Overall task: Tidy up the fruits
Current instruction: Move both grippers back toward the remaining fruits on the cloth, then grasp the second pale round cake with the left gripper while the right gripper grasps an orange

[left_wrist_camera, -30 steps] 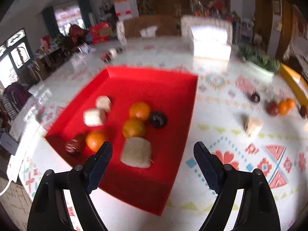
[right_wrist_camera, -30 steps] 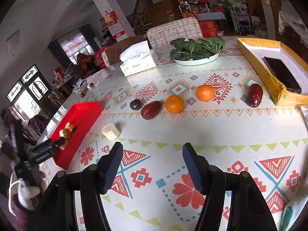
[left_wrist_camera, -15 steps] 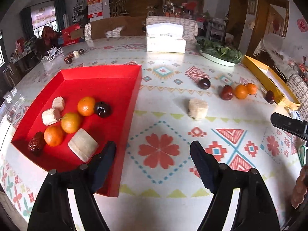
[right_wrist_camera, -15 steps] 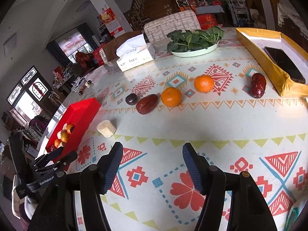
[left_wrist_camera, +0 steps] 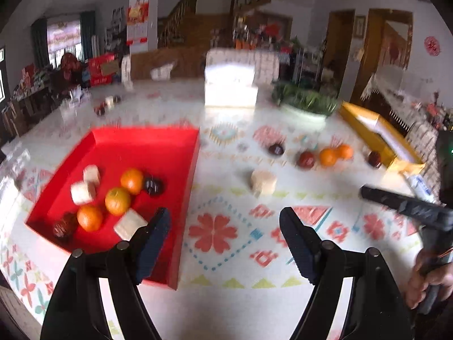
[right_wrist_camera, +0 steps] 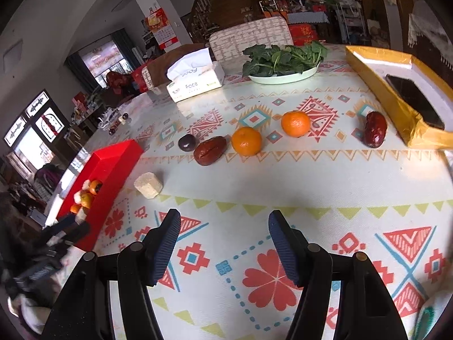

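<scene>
Our left claw [left_wrist_camera: 225, 223] hangs with its jaws apart and nothing between them, above the counter [left_wrist_camera: 226, 272] just past the red tray's [left_wrist_camera: 147, 147] near right corner. Only this view looks down into the tray: three oranges [left_wrist_camera: 117, 201], pale cut chunks [left_wrist_camera: 83, 192], a dark round fruit [left_wrist_camera: 153, 185] and a red date [left_wrist_camera: 63, 228] lie toward its near left, at about 9 o'clock from the claw. It also catches, at 3 o'clock, a hand [left_wrist_camera: 430, 277] holding the other tool.

Our right claw [right_wrist_camera: 225, 242] is likewise spread and empty. Its view is the sharper one on the loose fruit: a pale chunk [right_wrist_camera: 147, 184] at 11 o'clock, then a row at 12 o'clock of a dark plum [right_wrist_camera: 187, 142], a red date [right_wrist_camera: 210, 150] and two oranges [right_wrist_camera: 246, 141], with another date [right_wrist_camera: 374, 129] at 1 o'clock, close beside a yellow box [right_wrist_camera: 396, 96] holding a phone [right_wrist_camera: 414, 100].

The counter wears a pale cloth with red and teal patterns. Beyond sit a tissue box [right_wrist_camera: 195, 80] and a plate of greens [right_wrist_camera: 283, 66]; the room behind is cluttered, with a staircase and bright windows.
</scene>
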Motion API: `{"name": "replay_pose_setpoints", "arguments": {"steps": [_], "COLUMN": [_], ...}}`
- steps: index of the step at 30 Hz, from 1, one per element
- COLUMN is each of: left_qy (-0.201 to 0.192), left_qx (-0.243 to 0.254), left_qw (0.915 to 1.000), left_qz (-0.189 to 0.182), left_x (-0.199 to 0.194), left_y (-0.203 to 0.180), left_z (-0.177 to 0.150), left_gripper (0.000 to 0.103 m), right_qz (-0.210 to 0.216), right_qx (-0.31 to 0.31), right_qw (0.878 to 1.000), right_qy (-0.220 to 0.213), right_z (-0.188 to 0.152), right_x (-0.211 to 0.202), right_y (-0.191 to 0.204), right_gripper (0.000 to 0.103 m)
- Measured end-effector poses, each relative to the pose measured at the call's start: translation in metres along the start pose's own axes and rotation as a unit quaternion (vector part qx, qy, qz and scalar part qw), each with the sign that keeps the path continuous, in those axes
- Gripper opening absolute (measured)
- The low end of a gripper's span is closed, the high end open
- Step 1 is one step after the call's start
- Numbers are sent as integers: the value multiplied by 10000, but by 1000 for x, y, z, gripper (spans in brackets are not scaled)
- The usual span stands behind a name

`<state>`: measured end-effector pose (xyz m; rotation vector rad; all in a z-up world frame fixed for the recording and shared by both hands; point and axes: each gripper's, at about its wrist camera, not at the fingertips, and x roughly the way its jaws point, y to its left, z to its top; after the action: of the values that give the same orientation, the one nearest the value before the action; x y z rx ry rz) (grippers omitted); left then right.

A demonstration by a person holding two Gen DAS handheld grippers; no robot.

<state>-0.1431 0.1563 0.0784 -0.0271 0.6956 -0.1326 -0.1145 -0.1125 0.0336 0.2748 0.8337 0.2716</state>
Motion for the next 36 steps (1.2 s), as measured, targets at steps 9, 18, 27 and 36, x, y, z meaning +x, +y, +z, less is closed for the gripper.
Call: {"name": "replay_pose_setpoints", "arguments": {"steps": [9,18,27,36], "left_qy": [-162,329,548,756], "left_qx": [127,-87,73,229], "left_qw": [9997,9991,9969,9953], "left_qz": [-101,-268,-555,-565], "left_x": [-9,27,68,106], "left_y": [-21,-19,-36,-44], "left_z": [12,15,20,25], "left_gripper": [80,80,80,66], "right_qz": [-324,-697,-499,-517], "right_qx": [-136,82,291,-139], "right_qw": [9994,9975,9983,9982], "right_qy": [34,-108,39,280], "right_z": [3,35,55,74], "right_x": [3,-10,11,67], "right_y": [0,-36,-55,-16], "right_gripper": [70,70,70,61]}}
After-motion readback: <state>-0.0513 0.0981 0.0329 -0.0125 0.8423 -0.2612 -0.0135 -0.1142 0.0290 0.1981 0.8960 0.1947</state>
